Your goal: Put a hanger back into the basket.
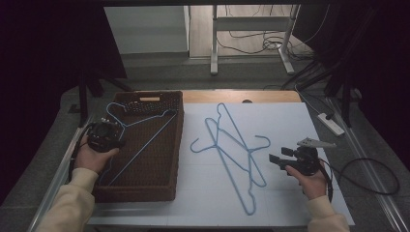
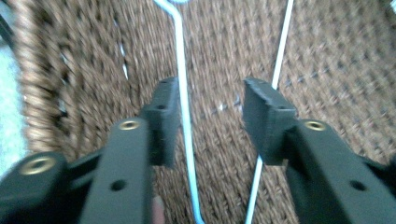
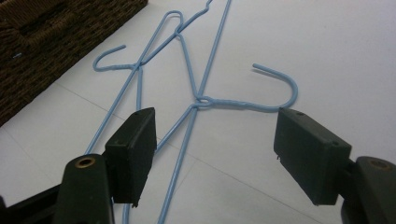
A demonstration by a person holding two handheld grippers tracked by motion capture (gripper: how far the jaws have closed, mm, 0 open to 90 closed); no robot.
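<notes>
Overhead, a thin light-blue wire hanger [image 1: 140, 133] lies inside a brown woven basket [image 1: 145, 191] at the left of the table, its hook poking over the far left rim. My left gripper [image 1: 112, 137] hovers over it, jaws apart, with one wire running between them unclamped. Two more blue hangers [image 1: 232, 147] lie crossed on the white table top [image 1: 290, 116] to the right. My right gripper [image 1: 276, 159] sits near them, jaws wide apart, pointing left toward a hook.
</notes>
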